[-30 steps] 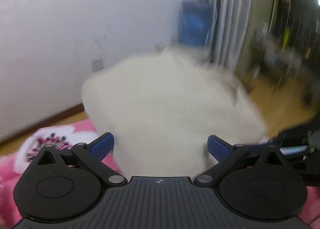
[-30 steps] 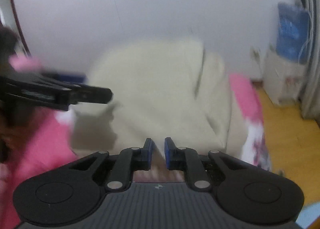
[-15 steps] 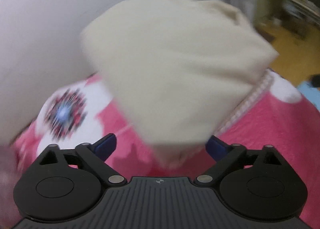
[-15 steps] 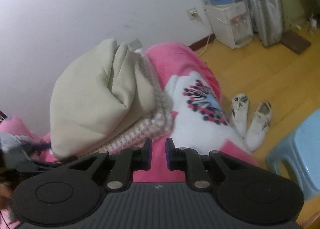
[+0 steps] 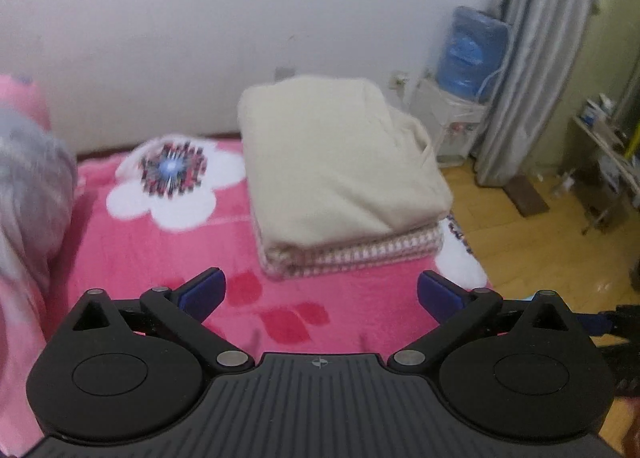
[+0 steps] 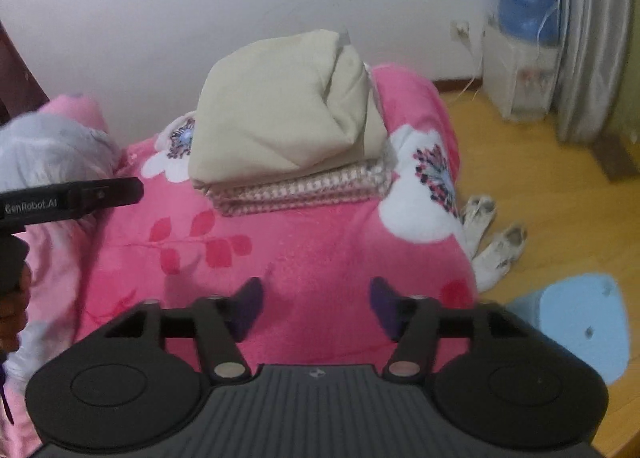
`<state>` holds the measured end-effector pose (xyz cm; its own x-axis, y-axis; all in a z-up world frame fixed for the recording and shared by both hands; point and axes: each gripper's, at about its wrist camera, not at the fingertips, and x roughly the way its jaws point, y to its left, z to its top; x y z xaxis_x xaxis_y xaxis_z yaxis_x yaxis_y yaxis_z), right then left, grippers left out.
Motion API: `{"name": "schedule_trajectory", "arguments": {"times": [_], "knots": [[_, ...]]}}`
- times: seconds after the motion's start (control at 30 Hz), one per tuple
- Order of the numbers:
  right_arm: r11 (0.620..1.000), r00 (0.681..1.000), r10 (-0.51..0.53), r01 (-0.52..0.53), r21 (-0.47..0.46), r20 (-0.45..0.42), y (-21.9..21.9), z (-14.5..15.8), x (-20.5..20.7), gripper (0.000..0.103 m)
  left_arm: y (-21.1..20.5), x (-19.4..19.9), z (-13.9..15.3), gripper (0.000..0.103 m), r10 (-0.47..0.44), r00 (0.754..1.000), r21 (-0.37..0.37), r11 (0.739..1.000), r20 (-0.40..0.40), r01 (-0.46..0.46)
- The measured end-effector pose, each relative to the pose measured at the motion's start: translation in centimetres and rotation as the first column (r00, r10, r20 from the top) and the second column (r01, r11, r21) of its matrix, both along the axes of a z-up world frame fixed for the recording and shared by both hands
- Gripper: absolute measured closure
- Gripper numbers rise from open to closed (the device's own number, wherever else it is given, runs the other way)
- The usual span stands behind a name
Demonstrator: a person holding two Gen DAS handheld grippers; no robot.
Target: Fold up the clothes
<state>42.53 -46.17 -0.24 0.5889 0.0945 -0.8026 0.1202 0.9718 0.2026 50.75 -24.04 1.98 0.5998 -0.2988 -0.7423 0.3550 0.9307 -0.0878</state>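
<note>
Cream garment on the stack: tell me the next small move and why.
Probably swing the left claw toward the grey clothing at the bed's left edge. The folded cream garment already rests on the striped one, and both claws hold nothing; the right claw is opening.

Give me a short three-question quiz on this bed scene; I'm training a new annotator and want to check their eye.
1. True or false: the cream folded garment lies on top of the pink-and-white striped knit.
2. What is between the fingers of the left gripper? A) the cream garment B) nothing C) a shoe
3. What stands on the floor beside the pink floral blanket, near the pair of pale shoes?

Key:
1. True.
2. B; its jaws are opening and empty, as are those of the right gripper.
3. A light blue stool.
</note>
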Motion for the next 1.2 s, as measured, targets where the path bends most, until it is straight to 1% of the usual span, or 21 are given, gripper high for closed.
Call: {"name": "schedule_trajectory", "arguments": {"times": [0.13, 0.23, 0.3, 0.37, 0.43, 0.53, 0.7, 0.87, 0.97, 1.07, 1.2], "knots": [[0.998, 0.999, -0.037, 0.036, -0.045, -0.026, 2.4, -3.0, 0.4, 0.026, 0.2, -1.0, -2.7, 0.0, 0.042, 0.999, 0.04, 0.998, -0.01, -0.042], [0.994, 0.996, -0.076, 0.073, -0.079, -0.038, 4.0, -5.0, -0.2, 0.023, 0.3, -1.9, -4.6, 0.0, 0.078, 0.997, 0.118, 0.99, -0.019, -0.075], [0.989, 0.994, -0.102, 0.097, -0.113, -0.032, 4.8, -5.8, -0.9, 0.019, 0.4, -2.5, -5.2, 0.0, 0.099, 0.995, 0.15, 0.984, -0.021, -0.094], [0.982, 0.992, -0.124, 0.12, -0.145, -0.016, 5.4, -5.9, -1.8, 0.017, 0.7, -3.3, -5.5, 0.0, 0.096, 0.995, 0.155, 0.984, -0.025, -0.091], [0.977, 0.99, -0.14, 0.139, -0.159, 0.007, 5.8, -5.5, -2.7, 0.015, 1.0, -4.1, -5.5, 0.001, 0.086, 0.996, 0.154, 0.985, -0.035, -0.08], [0.971, 0.987, -0.156, 0.162, -0.177, 0.047, 6.3, -4.5, -4.0, 0.01, 1.3, -5.7, -4.9, 0.001, 0.103, 0.995, 0.137, 0.985, -0.006, -0.101], [0.966, 0.983, -0.161, 0.176, -0.188, 0.093, 7.1, -2.1, -6.0, 0.004, 1.6, -8.1, -2.9, 0.0, 0.13, 0.991, 0.075, 0.989, 0.01, -0.13], [0.962, 0.98, -0.179, 0.193, -0.194, 0.086, 7.5, -0.7, -7.8, 0.003, 1.7, -10.5, -1.1, 0.0, 0.164, 0.986, 0.048, 0.985, 0.036, -0.166], [0.959, 0.981, -0.175, 0.19, -0.212, 0.088, 7.8, -0.1, -8.7, 0.002, 1.8, -11.5, -0.3, 0.0, 0.173, 0.984, 0.043, 0.984, 0.032, -0.174], [0.957, 0.982, -0.171, 0.186, -0.225, 0.085, 8.0, 0.4, -9.4, 0.002, 1.9, -12.5, 0.3, 0.0, 0.17, 0.984, 0.059, 0.983, 0.055, -0.174], [0.958, 0.986, -0.152, 0.164, -0.234, 0.067, 8.3, 0.5, -10.0, 0.002, 2.0, -13.0, 0.7, 0.0, 0.173, 0.983, 0.07, 0.982, 0.06, -0.177]]}}
